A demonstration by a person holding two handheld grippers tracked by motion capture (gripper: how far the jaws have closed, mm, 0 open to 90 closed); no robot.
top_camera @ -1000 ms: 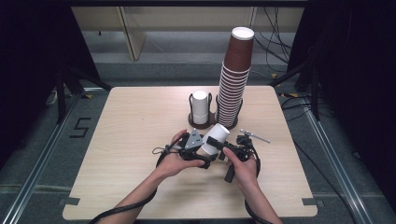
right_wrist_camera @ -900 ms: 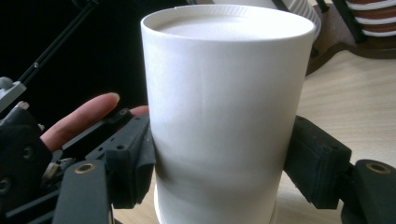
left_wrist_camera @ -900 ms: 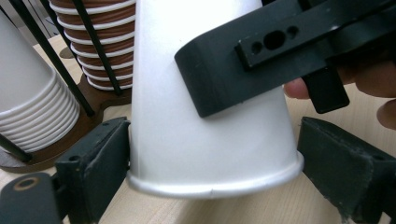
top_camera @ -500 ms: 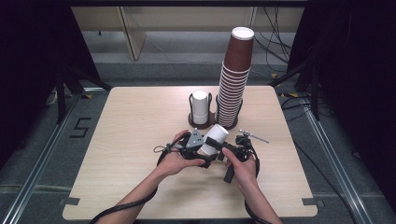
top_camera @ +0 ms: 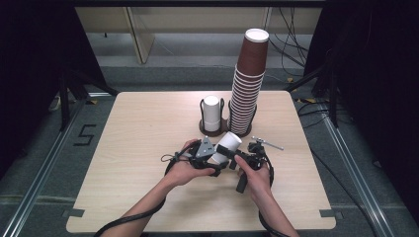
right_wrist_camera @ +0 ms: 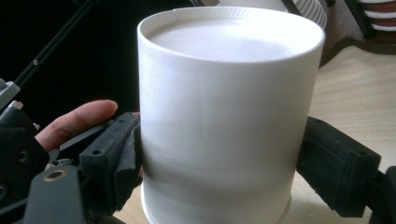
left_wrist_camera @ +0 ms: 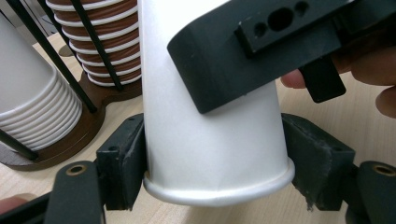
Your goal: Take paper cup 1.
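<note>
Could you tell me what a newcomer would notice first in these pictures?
Probably the tall stack of brown cups towering at the table's far side, beside a short white stack in the same holder. Next, near the table's middle, the white cup lying tilted between the left gripper and right gripper.

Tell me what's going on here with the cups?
A person holds a white paper cup between two hand-held tools above the table. The left tool has just been closing, its pads against the cup near the rim; the right tool has been opening, one pad apparently clear. Cup stacks stand in a rack behind.
</note>
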